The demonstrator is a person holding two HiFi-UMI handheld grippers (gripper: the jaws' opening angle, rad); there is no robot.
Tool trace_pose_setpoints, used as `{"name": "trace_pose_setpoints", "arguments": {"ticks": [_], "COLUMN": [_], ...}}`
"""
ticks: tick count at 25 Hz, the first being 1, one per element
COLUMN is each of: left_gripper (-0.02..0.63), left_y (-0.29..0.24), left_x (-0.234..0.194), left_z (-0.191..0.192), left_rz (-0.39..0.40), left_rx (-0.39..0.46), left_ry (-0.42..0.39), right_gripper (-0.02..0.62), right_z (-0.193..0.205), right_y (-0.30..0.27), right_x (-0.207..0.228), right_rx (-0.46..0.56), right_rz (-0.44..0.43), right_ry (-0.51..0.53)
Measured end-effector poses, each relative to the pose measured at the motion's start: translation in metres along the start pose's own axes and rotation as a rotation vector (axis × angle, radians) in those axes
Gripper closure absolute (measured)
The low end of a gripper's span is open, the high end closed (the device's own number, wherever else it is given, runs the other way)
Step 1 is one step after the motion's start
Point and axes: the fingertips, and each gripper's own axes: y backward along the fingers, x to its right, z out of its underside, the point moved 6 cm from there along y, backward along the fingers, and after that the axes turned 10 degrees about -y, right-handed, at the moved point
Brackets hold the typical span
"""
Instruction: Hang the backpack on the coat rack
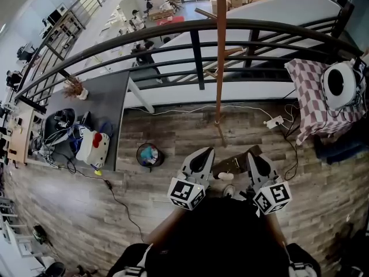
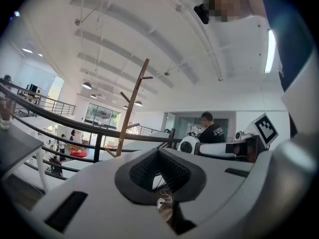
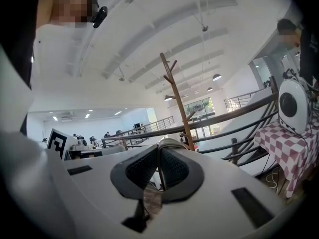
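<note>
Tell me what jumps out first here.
The tall wooden coat rack rising mid-frame before the curved black railing, with a lower floor beyond. Next, the left gripper and right gripper low in the head view, both shut, the right on a thin pale strip.

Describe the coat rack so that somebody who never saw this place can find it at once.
Find the dark curved railing that crosses the head view. Before it, on the wooden floor, stands the coat rack. It alone is a thin brown wooden pole with short branch pegs.

No legible text or labels.
</note>
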Motion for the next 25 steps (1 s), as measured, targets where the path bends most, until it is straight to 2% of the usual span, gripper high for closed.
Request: {"name": "trace_pose_setpoints", "arguments": {"ticks": [9, 25], "left_gripper": [0.598, 0.598], "left_y": [0.001, -0.007], "left_x": [0.014, 0.047], "left_z": [0.004, 0.006], "left_rz": [-0.023, -0.123], "left_rx": [-0.01, -0.012], "left_ry": [-0.005, 0.004], "right_gripper": [0.569, 0.569], "right_z": [-0.001, -0.005], "right_y": [0.007, 0.016], "right_x": [0.007, 0.015], "right_rx": [0.003, -0.069], "right_rz": [-0.027, -0.162], "right_ry": [-0.013, 0.028]}}
